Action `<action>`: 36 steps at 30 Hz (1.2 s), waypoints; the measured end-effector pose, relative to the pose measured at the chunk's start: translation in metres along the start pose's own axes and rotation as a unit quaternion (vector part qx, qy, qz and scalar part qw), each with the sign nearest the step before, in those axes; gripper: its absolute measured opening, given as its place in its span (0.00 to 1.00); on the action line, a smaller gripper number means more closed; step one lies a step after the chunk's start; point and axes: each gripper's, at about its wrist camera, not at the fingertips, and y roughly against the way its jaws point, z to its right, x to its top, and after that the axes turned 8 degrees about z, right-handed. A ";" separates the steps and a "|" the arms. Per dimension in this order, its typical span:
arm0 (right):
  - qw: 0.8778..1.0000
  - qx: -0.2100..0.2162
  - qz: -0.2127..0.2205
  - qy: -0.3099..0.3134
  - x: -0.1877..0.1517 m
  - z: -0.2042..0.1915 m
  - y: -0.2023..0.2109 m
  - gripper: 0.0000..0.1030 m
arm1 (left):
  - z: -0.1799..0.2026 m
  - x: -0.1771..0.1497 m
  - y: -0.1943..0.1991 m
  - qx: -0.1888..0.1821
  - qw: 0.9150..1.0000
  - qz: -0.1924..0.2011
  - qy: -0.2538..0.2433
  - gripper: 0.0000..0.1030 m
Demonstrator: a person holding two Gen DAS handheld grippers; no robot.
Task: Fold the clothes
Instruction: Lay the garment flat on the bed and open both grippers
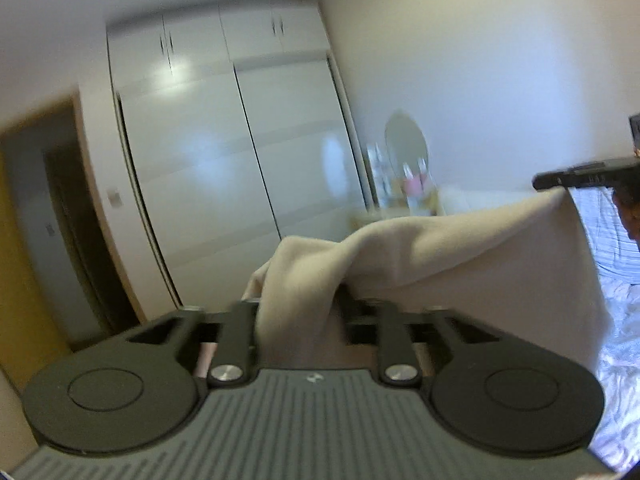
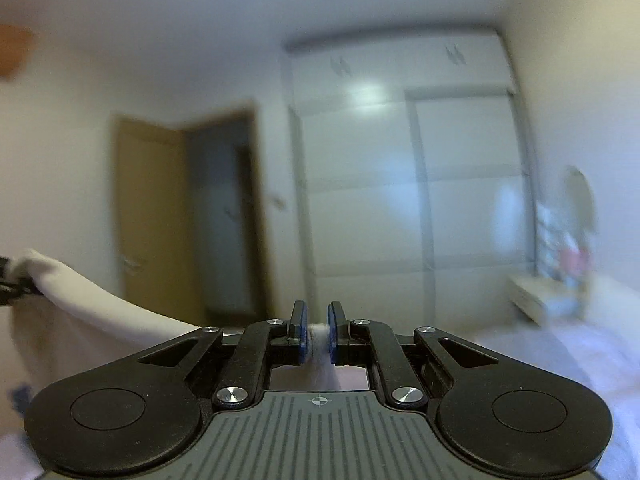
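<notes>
A cream garment [image 1: 460, 264] hangs in the air, stretched between my two grippers. My left gripper [image 1: 298, 304] is shut on one corner; the cloth bunches over its fingers and hides the tips. My right gripper [image 2: 317, 336] is shut on the other corner, a small tuft showing between its blue pads [image 2: 303, 336]. In the left wrist view the right gripper [image 1: 548, 180] shows at the far right, holding the cloth's top corner. In the right wrist view the garment [image 2: 92, 312] droops to the left toward the left gripper [image 2: 12, 280]. Both grippers are raised and point into the room.
A white wardrobe [image 1: 224, 152] fills the far wall, with an open wooden door [image 2: 152, 216] to its left. A dressing table with an oval mirror [image 1: 406, 148] stands by the right wall. A bed with light bedding [image 1: 616, 320] lies below at the right.
</notes>
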 end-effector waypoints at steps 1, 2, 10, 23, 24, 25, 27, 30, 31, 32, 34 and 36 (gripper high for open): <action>0.998 -0.030 -0.047 0.001 -0.012 0.006 -0.021 0.13 | -0.009 -0.018 -0.025 0.007 0.999 -0.038 0.028 0.50; 0.994 -0.059 -0.094 0.003 -0.024 0.012 -0.042 0.29 | -0.018 -0.036 -0.051 0.013 0.996 -0.075 0.055 0.50; 0.938 -0.129 -0.306 -0.097 -0.141 0.040 -0.025 0.42 | -0.033 -0.210 -0.051 0.067 0.927 -0.301 0.215 0.46; 0.863 -0.202 -0.433 -0.164 -0.219 0.049 0.021 0.42 | 0.065 -0.313 0.002 -0.010 0.852 -0.424 0.308 0.44; 0.862 -0.198 -0.437 -0.162 -0.223 0.051 0.026 0.42 | 0.071 -0.312 0.004 -0.012 0.852 -0.423 0.309 0.44; 0.861 -0.195 -0.441 -0.160 -0.226 0.053 0.030 0.42 | 0.076 -0.310 0.006 -0.014 0.853 -0.421 0.309 0.44; 0.860 -0.188 -0.449 -0.156 -0.233 0.059 0.038 0.42 | 0.087 -0.305 0.016 -0.013 0.853 -0.415 0.316 0.45; 0.857 -0.176 -0.460 -0.153 -0.243 0.074 0.049 0.42 | 0.111 -0.314 0.023 0.004 0.846 -0.420 0.329 0.45; 0.856 -0.171 -0.464 -0.152 -0.247 0.078 0.053 0.42 | 0.120 -0.317 0.027 0.010 0.842 -0.422 0.335 0.45; 0.856 -0.165 -0.467 -0.150 -0.249 0.083 0.058 0.42 | 0.129 -0.320 0.032 0.015 0.839 -0.425 0.340 0.45; 0.856 -0.152 -0.473 -0.145 -0.255 0.092 0.069 0.42 | 0.149 -0.328 0.043 0.022 0.832 -0.433 0.346 0.45; 0.852 -0.143 -0.483 -0.141 -0.267 0.102 0.084 0.42 | 0.168 -0.337 0.051 0.028 0.826 -0.441 0.351 0.46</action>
